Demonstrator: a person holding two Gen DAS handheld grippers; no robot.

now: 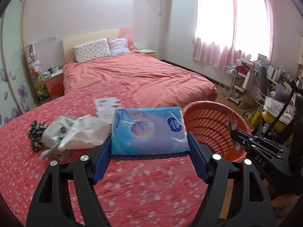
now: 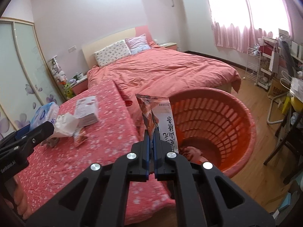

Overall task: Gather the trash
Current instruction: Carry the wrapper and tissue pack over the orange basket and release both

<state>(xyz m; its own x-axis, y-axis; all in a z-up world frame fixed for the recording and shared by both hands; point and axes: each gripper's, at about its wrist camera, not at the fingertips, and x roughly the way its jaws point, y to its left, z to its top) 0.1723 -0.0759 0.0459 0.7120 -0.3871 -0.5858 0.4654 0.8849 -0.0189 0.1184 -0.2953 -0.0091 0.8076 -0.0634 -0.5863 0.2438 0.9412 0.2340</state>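
Count: two grippers, one basket, one tissue pack, one snack wrapper.

Left gripper clamps the tissue pack by its sides: blue plastic, white oval logo, held above the table.

Right gripper pinches the snack wrapper: flat, orange and white with printed characters, upright beside the basket, an orange slotted tub.
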